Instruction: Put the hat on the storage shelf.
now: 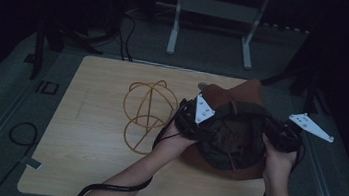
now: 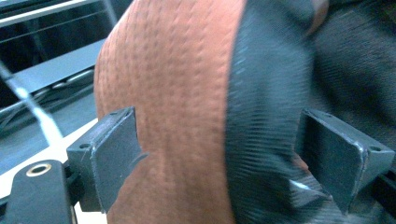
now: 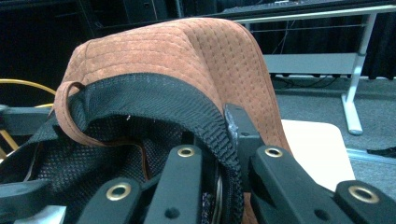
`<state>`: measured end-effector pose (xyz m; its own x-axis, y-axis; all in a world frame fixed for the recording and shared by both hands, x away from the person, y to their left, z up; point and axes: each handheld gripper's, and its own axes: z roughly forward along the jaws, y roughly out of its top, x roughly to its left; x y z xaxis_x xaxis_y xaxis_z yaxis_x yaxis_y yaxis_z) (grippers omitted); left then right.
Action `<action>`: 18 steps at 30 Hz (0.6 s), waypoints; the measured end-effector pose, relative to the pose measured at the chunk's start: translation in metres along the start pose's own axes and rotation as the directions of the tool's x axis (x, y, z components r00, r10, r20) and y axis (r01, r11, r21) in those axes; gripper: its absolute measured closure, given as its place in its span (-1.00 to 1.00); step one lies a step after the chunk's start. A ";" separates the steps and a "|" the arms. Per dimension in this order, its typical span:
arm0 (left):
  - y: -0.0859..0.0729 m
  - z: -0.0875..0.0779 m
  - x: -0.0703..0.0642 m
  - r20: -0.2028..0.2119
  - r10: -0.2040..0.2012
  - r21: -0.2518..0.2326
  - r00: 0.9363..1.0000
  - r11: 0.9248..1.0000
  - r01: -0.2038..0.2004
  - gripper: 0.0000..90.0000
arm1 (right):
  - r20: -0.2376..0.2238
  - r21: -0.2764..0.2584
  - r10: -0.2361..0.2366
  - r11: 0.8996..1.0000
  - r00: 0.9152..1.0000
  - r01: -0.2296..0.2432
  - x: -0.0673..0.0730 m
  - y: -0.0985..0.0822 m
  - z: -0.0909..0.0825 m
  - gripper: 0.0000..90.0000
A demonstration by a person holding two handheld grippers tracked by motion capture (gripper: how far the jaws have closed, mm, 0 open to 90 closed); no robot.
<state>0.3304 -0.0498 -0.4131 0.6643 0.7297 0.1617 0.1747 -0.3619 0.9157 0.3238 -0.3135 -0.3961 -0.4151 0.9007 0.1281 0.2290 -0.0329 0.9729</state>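
A rust-brown suede hat (image 1: 251, 95) with a black mesh lining (image 1: 231, 135) rests crown down on the wooden table (image 1: 84, 157), toward its right side. My right gripper (image 1: 276, 135) holds the hat's right edge; in the right gripper view its jaws (image 3: 231, 154) are shut on the black rim band (image 3: 177, 100) below the brown brim (image 3: 187, 51). My left gripper (image 1: 195, 120) is at the hat's left edge. Its jaws (image 2: 219, 154) stand wide, with the brown suede (image 2: 173, 93) and black band (image 2: 266, 116) between them.
A yellow wire frame of loops (image 1: 147, 115) lies on the table just left of the hat. A white-legged stand (image 1: 213, 12) is on the floor beyond the table. A black cable loop (image 1: 22, 132) lies at the left.
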 end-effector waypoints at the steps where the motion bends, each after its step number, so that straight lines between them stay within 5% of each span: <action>1: 0.000 0.002 -0.001 -0.002 -0.020 0.016 1.000 1.000 0.020 -0.67 | -0.002 -0.002 -0.001 1.000 1.000 0.001 0.000 0.000 -0.002 0.88; 7: -0.002 0.011 -0.008 -0.072 -0.013 0.071 0.997 0.997 0.018 -0.46 | -0.009 -0.007 0.007 1.000 1.000 -0.007 0.005 0.000 -0.010 0.88; 14: 0.000 0.013 -0.008 -0.112 -0.021 0.045 0.994 0.999 0.026 0.56 | 0.008 0.005 -0.009 1.000 1.000 0.009 0.010 -0.006 -0.016 0.88; 18: 0.003 0.014 -0.008 -0.121 -0.011 0.034 0.993 0.999 0.015 0.89 | 0.025 0.020 -0.035 0.999 0.999 0.034 0.014 -0.011 -0.017 0.87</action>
<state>0.3352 -0.0648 -0.4170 0.5693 0.7987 0.1949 0.2093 -0.3700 0.9051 0.3010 -0.3079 -0.4017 -0.4002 0.9121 0.0891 0.2317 0.0067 0.9728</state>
